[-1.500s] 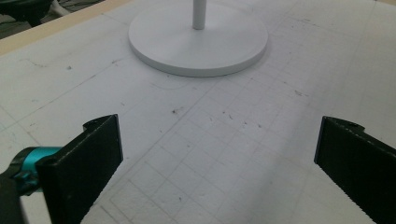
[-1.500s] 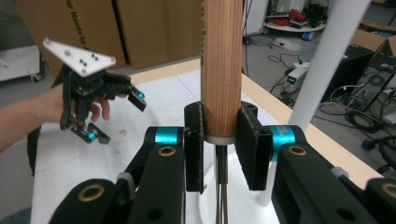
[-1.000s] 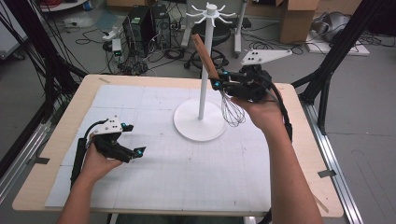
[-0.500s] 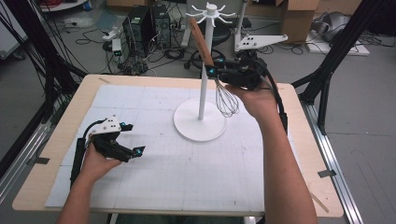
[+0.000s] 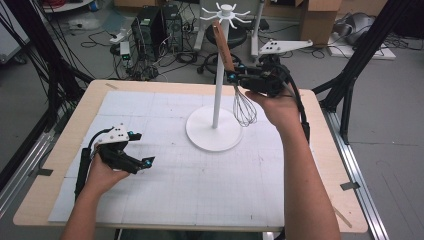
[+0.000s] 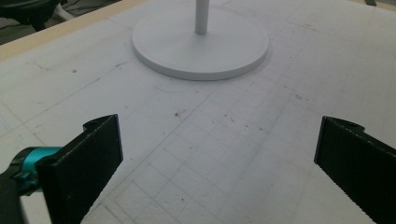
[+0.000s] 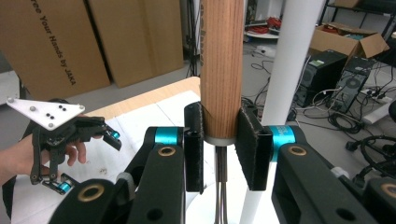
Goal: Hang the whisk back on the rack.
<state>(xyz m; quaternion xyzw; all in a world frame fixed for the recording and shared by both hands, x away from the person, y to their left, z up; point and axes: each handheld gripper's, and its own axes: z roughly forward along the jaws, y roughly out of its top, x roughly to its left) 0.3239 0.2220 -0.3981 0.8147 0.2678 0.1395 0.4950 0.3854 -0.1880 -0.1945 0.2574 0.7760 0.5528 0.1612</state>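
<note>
Two grippers: our right gripper (image 5: 234, 76) has swung the clamped whisk (image 5: 235, 80) upright beside the stand (image 5: 216, 75), ready for hanging; our left gripper (image 5: 142, 162) rests open.

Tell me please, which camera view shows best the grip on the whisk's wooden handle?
The right gripper view: both pads clamp the whisk's wooden handle close up. The high view shows the right gripper holding it beside the stand, smaller.

Whisk (image 5: 235, 75) hangs just right of the stand's pole (image 5: 218, 80), above its base (image 5: 212, 135).
</note>
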